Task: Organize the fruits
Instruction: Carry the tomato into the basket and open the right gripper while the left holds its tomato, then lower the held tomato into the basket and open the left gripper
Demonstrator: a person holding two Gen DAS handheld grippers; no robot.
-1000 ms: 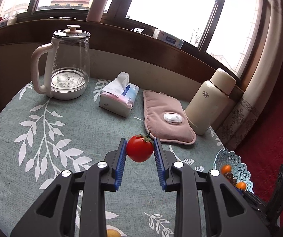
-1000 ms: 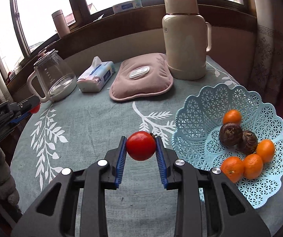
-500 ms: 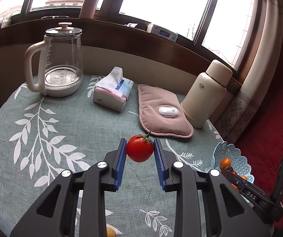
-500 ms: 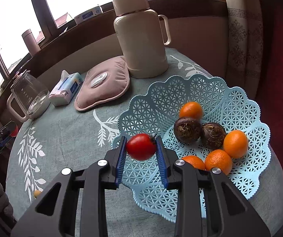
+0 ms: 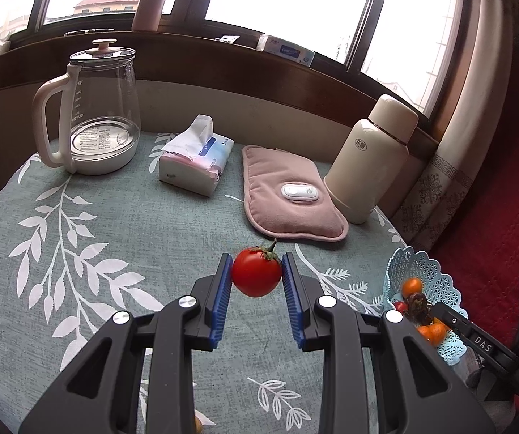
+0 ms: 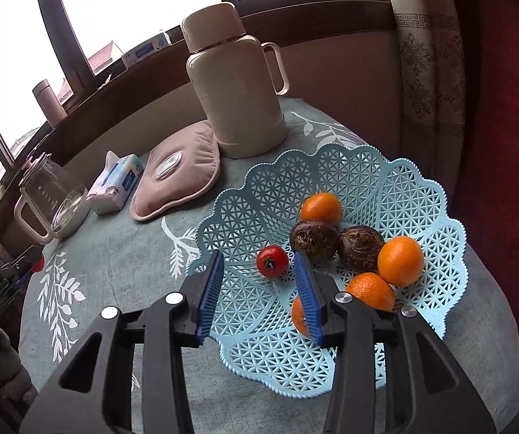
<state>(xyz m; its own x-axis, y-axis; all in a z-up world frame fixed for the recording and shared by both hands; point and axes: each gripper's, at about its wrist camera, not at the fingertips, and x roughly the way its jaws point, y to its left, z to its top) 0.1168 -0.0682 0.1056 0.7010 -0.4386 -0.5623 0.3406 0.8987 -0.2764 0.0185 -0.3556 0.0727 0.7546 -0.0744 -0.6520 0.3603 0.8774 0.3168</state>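
My left gripper [image 5: 256, 278] is shut on a red tomato [image 5: 256, 276] with a green stalk, held above the leaf-patterned tablecloth. My right gripper [image 6: 257, 266] hovers over the light blue lattice basket [image 6: 386, 173], and its jaws are opening. A second red tomato [image 6: 272, 261] lies loose on the basket floor between the blue pads, touching neither. Several oranges [image 6: 400, 260] and two dark brown round fruits [image 6: 313, 237] sit in the basket beside it. The same basket [image 5: 440, 285] shows at the right edge of the left wrist view.
A cream thermos [image 6: 235, 97], a pink heating pad [image 6: 183, 173], a tissue pack [image 6: 116, 184] and a glass kettle [image 6: 51, 199] stand along the back of the round table [image 6: 122, 253]. A curtain [image 6: 429, 54] and red cloth lie to the right. Something orange [image 5: 198, 425] peeks under the left gripper.
My right gripper moved from the table to above the basket and let go of its tomato, which now lies in the basket. The left gripper keeps its tomato and shifted slightly.
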